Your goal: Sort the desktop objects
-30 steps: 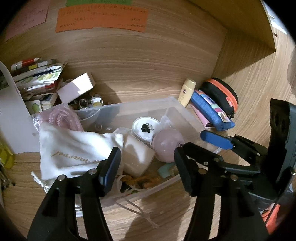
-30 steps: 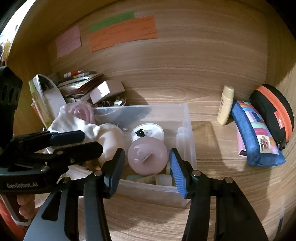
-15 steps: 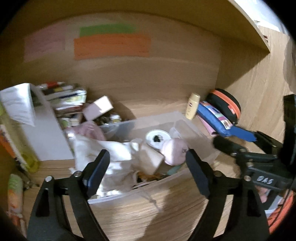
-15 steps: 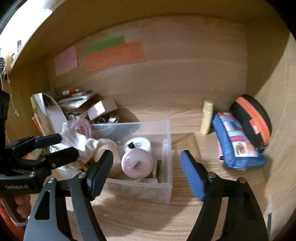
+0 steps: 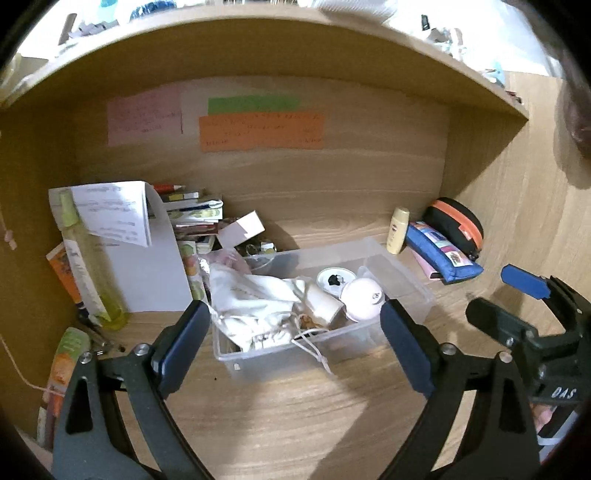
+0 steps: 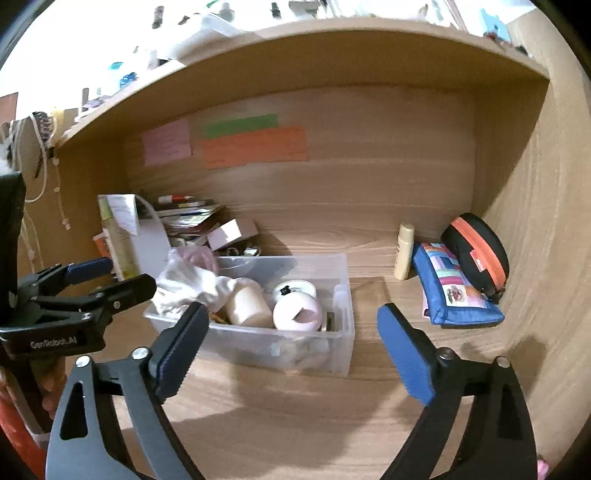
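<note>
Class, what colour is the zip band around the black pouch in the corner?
Orange, on the black pouch; clearest in the right wrist view.

bin (image 6: pixel 343 332): desk centre | pouch (image 6: pixel 458 291): right of bin | bottle (image 6: pixel 403 252): behind, between them | papers (image 6: pixel 188 218): behind-left

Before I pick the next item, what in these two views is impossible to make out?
- Writing on the orange note and pink note: too small and blurred, both views.
- Bin bottom: hidden under the white cloth bag and pink round case.
- Small shiny items behind the bin: too small to identify.
- Stack at left: partly hidden by the white paper.
- Upper shelf: overexposed, blurred.
</note>
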Demonstrator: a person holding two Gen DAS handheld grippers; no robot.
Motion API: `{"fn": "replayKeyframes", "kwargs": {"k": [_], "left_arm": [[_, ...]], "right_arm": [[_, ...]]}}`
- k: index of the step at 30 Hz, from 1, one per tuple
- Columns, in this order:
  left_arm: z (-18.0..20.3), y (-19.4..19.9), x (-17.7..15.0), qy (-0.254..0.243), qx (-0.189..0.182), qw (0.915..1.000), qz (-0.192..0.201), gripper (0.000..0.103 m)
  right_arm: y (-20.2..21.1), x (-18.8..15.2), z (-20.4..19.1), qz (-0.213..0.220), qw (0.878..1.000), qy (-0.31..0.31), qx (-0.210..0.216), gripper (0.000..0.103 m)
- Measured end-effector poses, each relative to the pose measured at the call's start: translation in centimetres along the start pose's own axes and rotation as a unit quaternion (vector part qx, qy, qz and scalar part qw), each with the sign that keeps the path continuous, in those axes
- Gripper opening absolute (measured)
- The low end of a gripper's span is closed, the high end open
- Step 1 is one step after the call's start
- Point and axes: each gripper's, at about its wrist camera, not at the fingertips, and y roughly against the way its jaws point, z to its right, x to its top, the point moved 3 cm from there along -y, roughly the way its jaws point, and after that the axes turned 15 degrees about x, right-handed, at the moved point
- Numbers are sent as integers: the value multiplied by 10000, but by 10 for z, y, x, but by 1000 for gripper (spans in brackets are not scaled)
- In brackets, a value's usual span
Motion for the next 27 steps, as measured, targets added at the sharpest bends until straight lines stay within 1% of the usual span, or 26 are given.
{"fn": "replayKeyframes", "kwargs": {"k": [4, 7, 10, 16, 19, 27], "left_arm": [[0, 20, -5, 21, 117, 9997, 218, 95], [1, 27, -11, 60, 146, 9996, 243, 97], [0, 28, -19, 119, 183, 9996, 162, 97], [-8, 19, -27, 291, 207, 9994, -34, 97], [-10, 15, -29, 368, 78, 9992, -125, 97], [-11, 14, -30, 494, 23, 9988, -21, 97]], "right_arm": [[13, -8, -12, 156, 9999, 52, -16, 98], [18, -15, -19, 157, 9999, 54, 26, 99], [21, -20, -22, 138, 9999, 56, -7, 100], [22, -28, -18, 59, 9999, 12, -118, 101], [20, -31, -15, 27, 9999, -40, -122, 101], [15, -31, -14, -5, 10000, -30, -82, 101]]}}
